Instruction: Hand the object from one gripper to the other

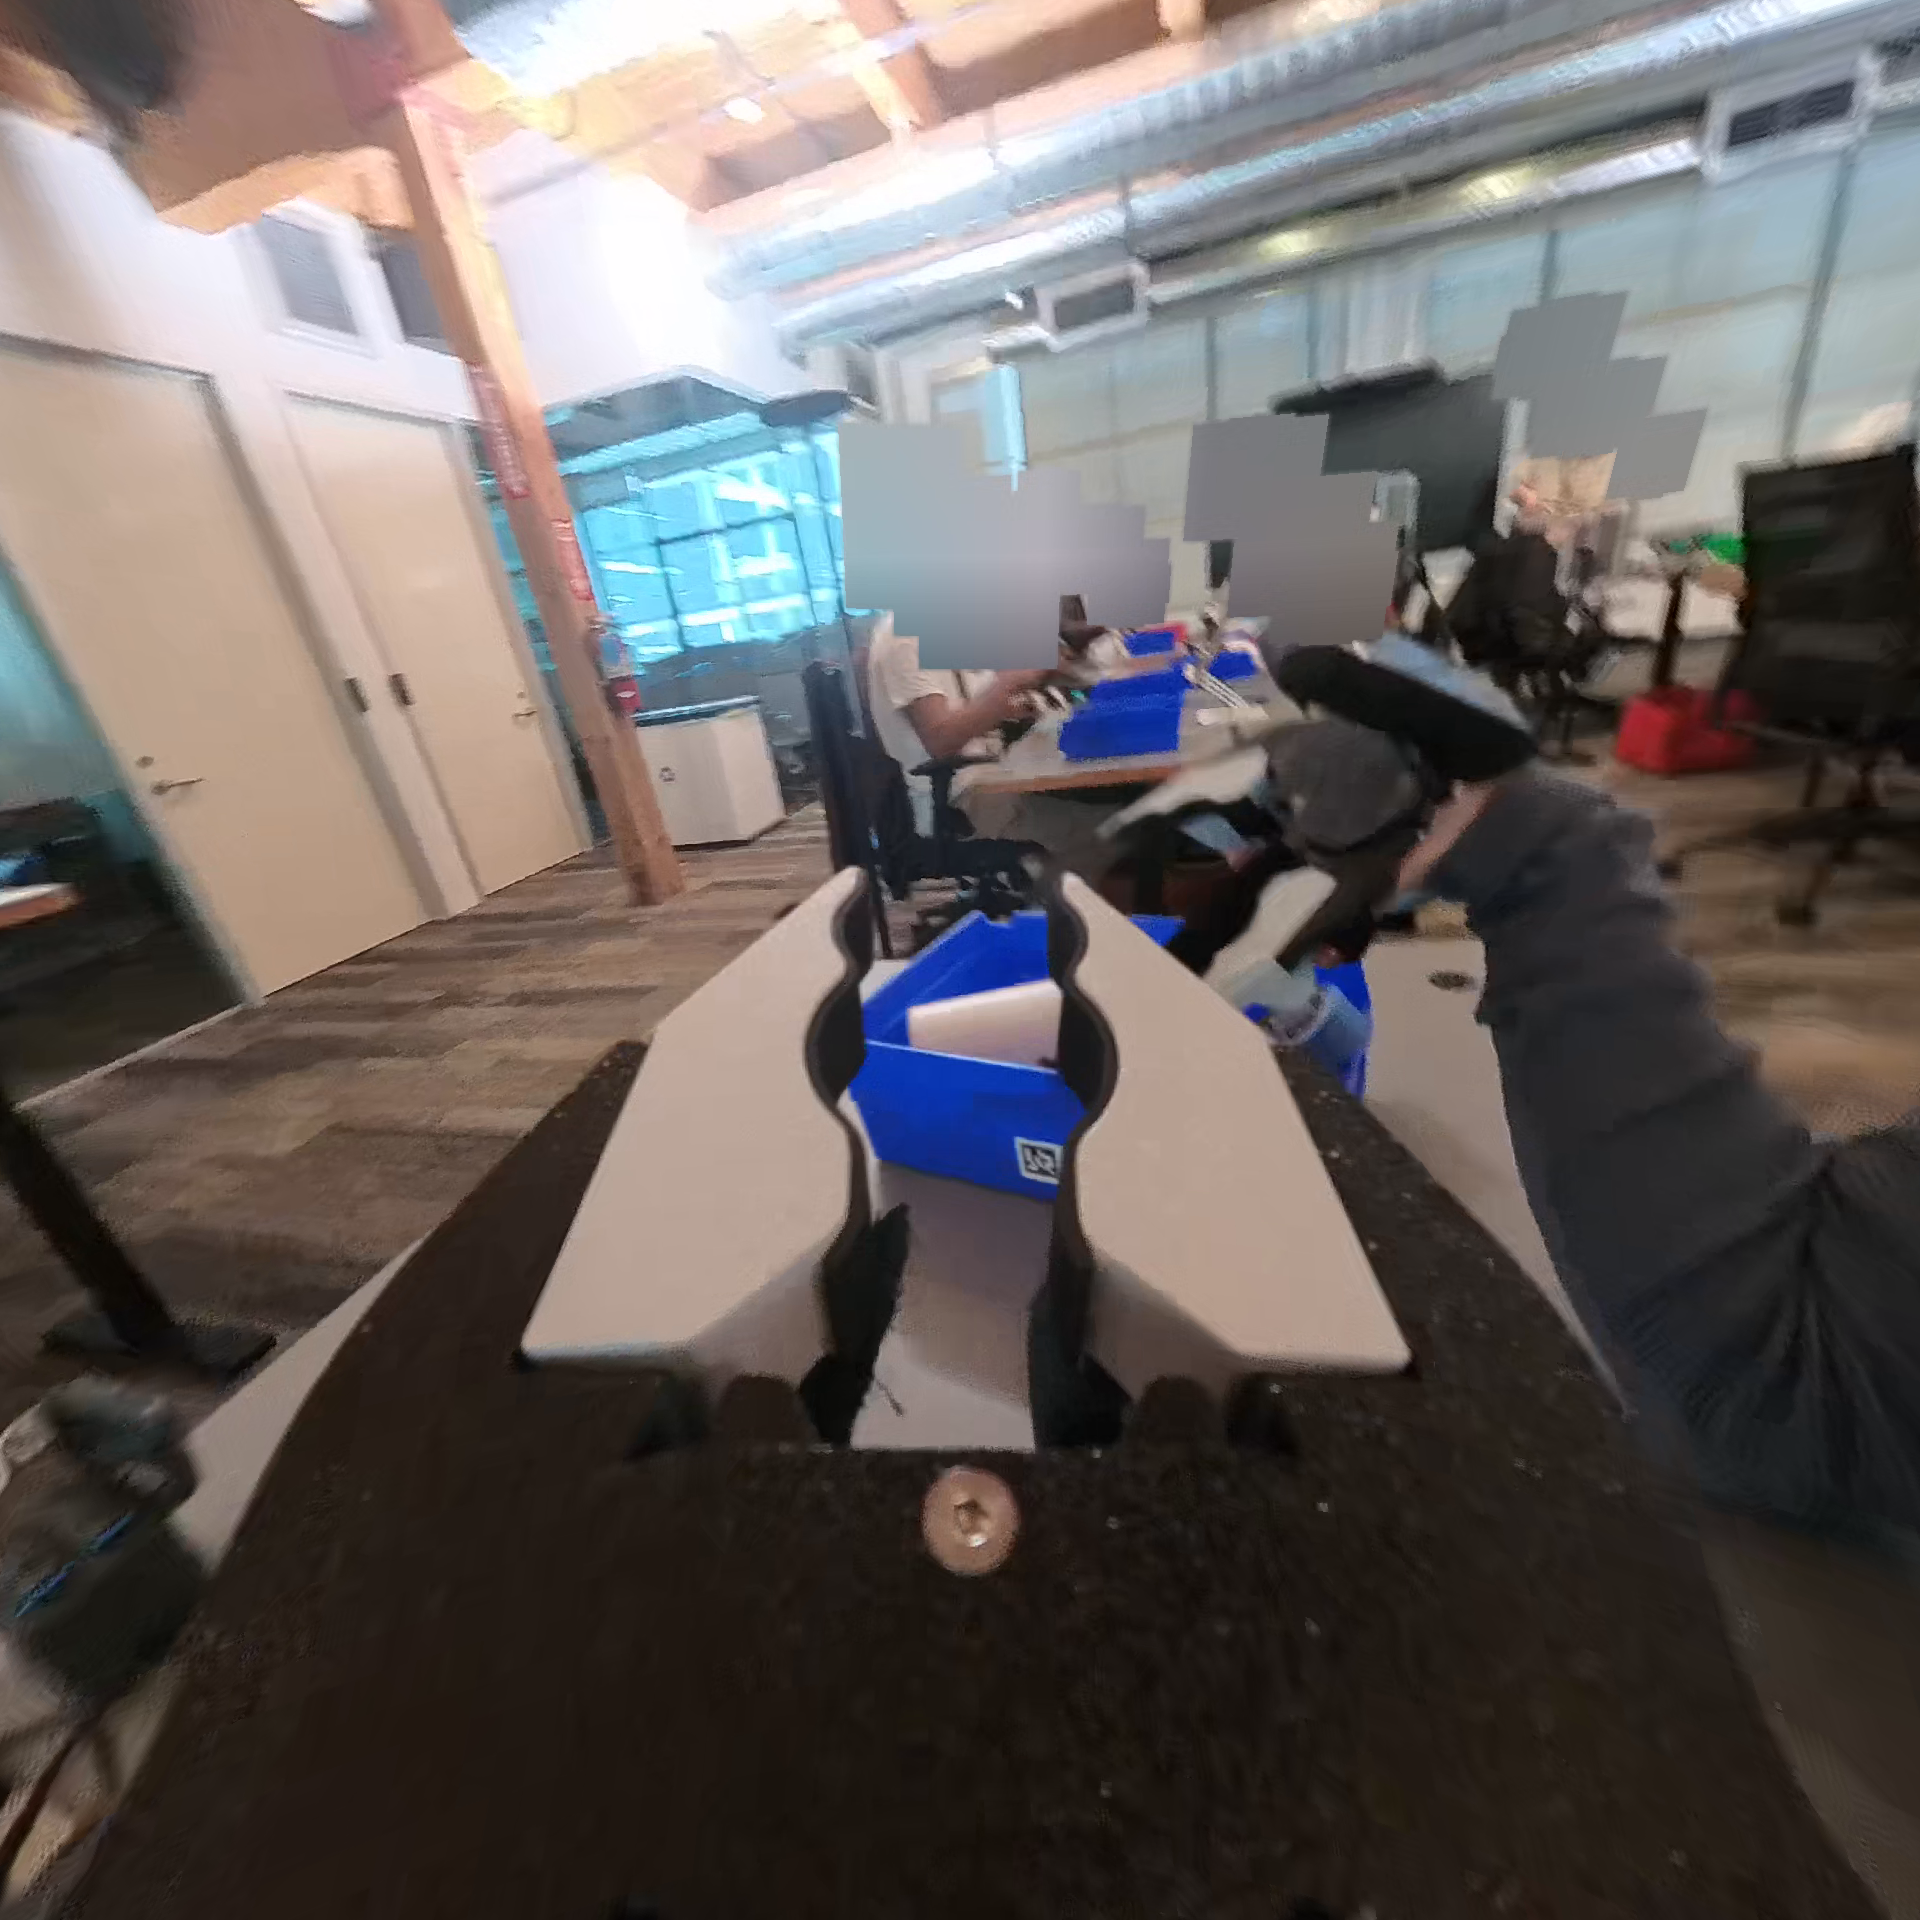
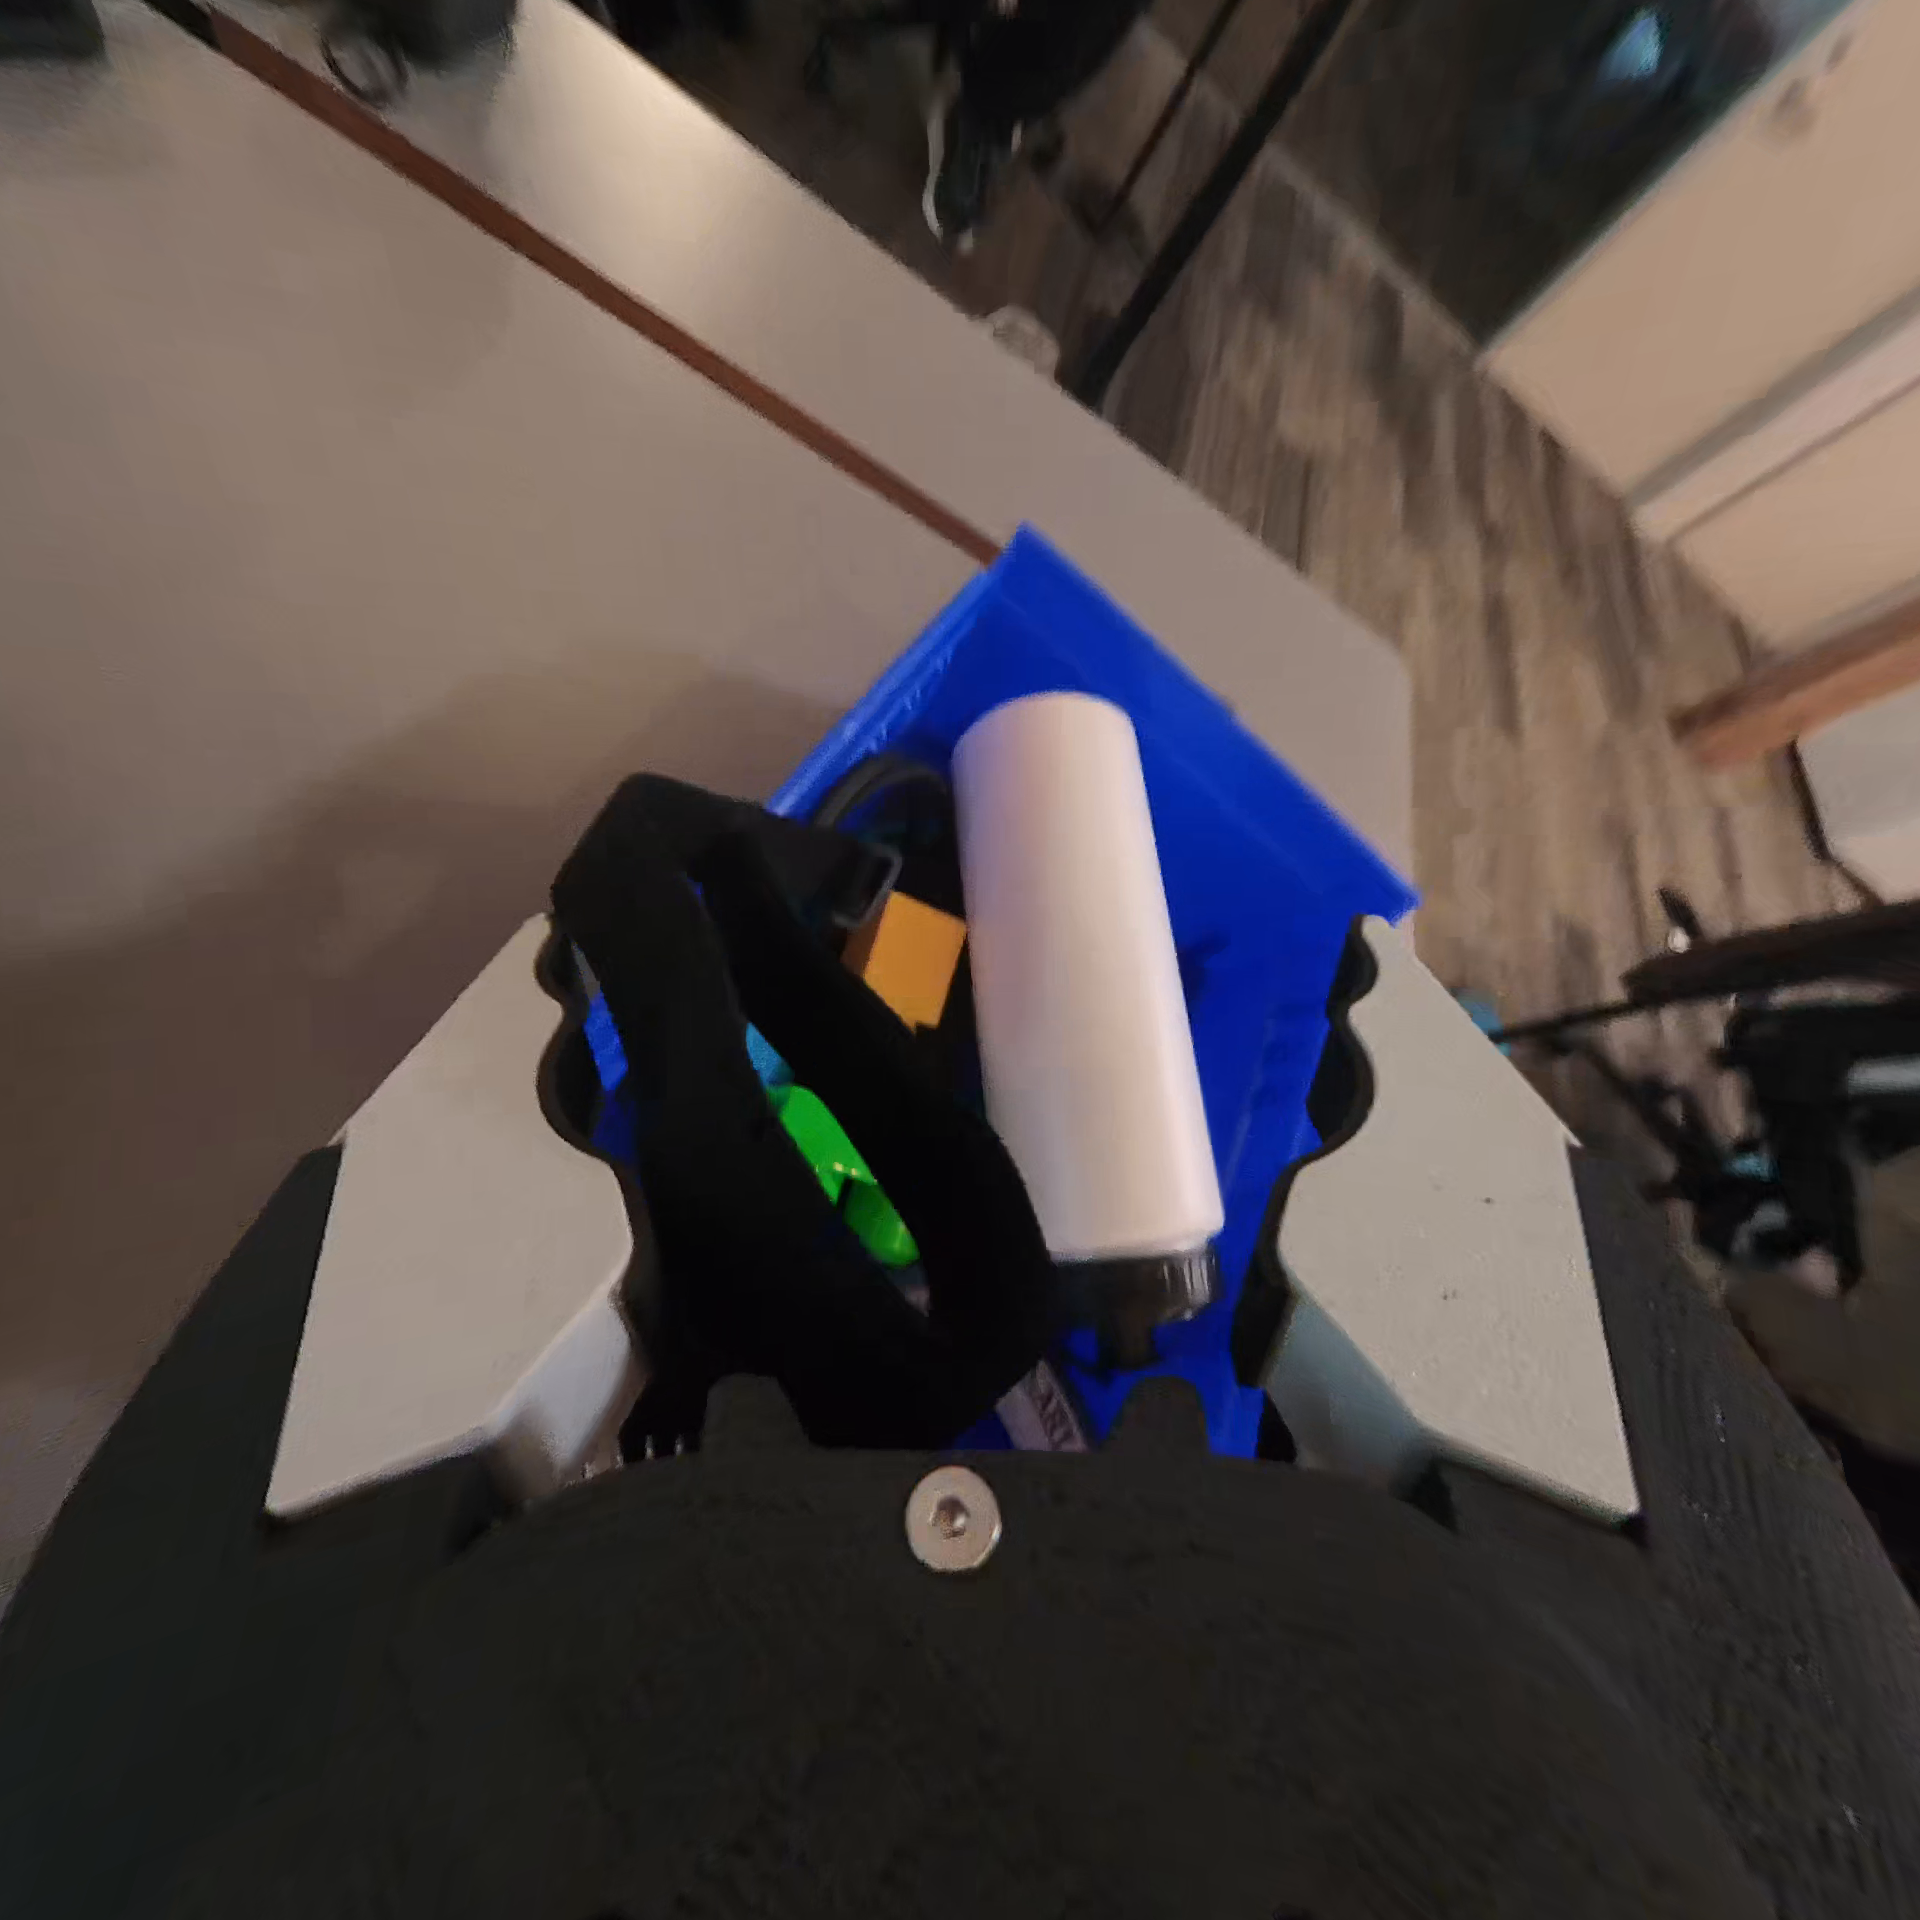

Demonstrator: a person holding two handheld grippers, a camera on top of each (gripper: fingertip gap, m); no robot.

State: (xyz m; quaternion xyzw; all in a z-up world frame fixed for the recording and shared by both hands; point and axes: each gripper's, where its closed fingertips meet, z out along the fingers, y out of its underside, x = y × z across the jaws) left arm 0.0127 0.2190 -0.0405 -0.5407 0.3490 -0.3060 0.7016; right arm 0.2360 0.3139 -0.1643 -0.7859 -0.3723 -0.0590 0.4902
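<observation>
Right wrist view: the right gripper (image 2: pixel 951 1049) hangs over a blue bin (image 2: pixel 1226 769), its fingers (image 2: pixel 468 1195) spread wide to either side of the bin and gripping nothing. Between them, at 12 o'clock, a white cylinder (image 2: pixel 1081 987) with a dark cap at its near end lies in the bin, pointing away from the camera. At its 9 o'clock a black strap (image 2: pixel 727 1122) loops over an orange block (image 2: pixel 909 961) and a green piece (image 2: pixel 847 1174). The bin stands near the far corner of a pale tabletop (image 2: pixel 364 520); carpeted floor (image 2: pixel 1507 623) lies past the edge at 1 o'clock.

Left wrist view: the left gripper (image 1: pixel 961 1029) is held low over the tabletop (image 1: pixel 961 1247), its fingers (image 1: pixel 727 1122) set to a narrow gap with nothing in it. Through the gap, at 12 o'clock, the bin (image 1: pixel 966 1117) shows with the cylinder (image 1: pixel 982 1023) inside. At 2 o'clock the right gripper (image 1: pixel 1268 925), blurred, points down at the bin's right side, held by a grey-sleeved arm (image 1: pixel 1621 1039). Farther off, people sit at desks with more blue bins (image 1: pixel 1122 722).
</observation>
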